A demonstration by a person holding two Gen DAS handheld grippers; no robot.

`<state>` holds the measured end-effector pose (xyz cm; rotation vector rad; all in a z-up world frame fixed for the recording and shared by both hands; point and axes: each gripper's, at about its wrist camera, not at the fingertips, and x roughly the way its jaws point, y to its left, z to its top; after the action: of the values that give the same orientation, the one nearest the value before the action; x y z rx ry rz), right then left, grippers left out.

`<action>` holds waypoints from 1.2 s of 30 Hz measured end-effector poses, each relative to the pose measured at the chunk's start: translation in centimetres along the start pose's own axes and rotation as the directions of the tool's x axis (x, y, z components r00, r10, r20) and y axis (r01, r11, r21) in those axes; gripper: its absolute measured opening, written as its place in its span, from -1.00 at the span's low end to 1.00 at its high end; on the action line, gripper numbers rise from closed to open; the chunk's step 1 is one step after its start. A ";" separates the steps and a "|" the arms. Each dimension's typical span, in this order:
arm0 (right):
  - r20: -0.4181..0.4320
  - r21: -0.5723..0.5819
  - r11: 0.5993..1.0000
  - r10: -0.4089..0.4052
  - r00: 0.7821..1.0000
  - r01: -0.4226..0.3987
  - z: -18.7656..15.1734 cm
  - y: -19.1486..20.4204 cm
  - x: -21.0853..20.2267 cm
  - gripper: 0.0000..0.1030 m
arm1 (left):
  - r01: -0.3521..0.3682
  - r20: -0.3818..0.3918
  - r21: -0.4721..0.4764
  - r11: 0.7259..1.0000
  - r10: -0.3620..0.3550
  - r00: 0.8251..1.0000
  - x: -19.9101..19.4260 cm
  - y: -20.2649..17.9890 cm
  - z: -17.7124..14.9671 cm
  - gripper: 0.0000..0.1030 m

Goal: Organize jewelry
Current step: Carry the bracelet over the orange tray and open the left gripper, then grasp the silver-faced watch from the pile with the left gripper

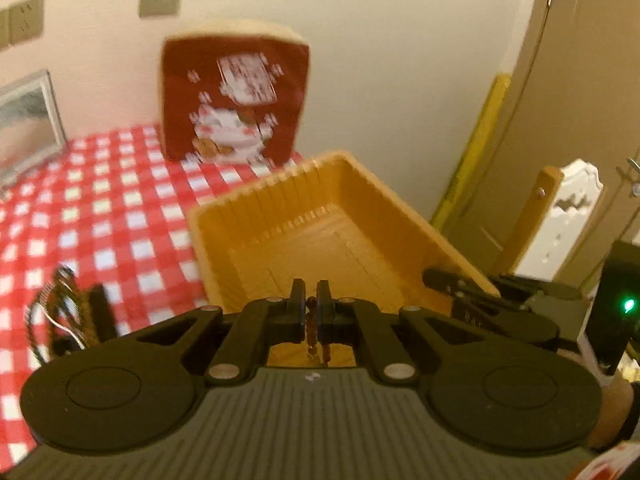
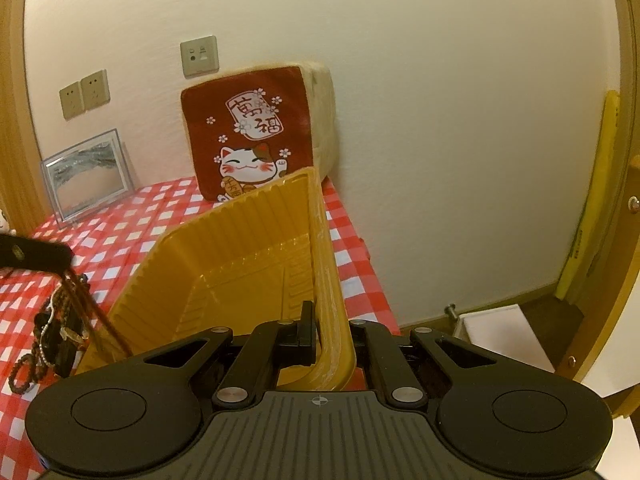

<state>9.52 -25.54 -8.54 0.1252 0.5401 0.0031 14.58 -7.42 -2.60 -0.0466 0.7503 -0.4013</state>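
Ribbed yellow plastic tray (image 2: 240, 264) sits tilted on my red-checked tablecloth (image 2: 352, 240), its right rim clenched in my right gripper (image 2: 320, 328). My left gripper (image 1: 311, 312) pinches a dark beaded strand (image 1: 311, 320) over the tray's near edge. More jewelry (image 2: 52, 332) lies heaped left, beside the tray.

We count 1 yellow tray (image 2: 240, 248), 1 red cushion (image 2: 248, 136) with a cat print, and 1 framed picture (image 2: 86, 174) at the far left edge of the checked tablecloth (image 2: 348, 248). We see 2 grippers and 3 wall plates (image 2: 199, 56). The dark bead strands (image 2: 44, 332) lie tangled by the tray's left side; we cannot count them.
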 end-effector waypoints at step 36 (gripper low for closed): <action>0.040 -0.045 0.996 -0.079 0.996 0.081 0.0 0.3 -0.7 -0.91 | -0.288 -0.128 -0.111 0.951 0.274 0.953 0.9 8.5 -6.9 -0.44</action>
<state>8.91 -25.23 -8.08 0.0581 0.5065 -0.0647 13.35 0.77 -9.80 -0.0376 0.8790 -0.0827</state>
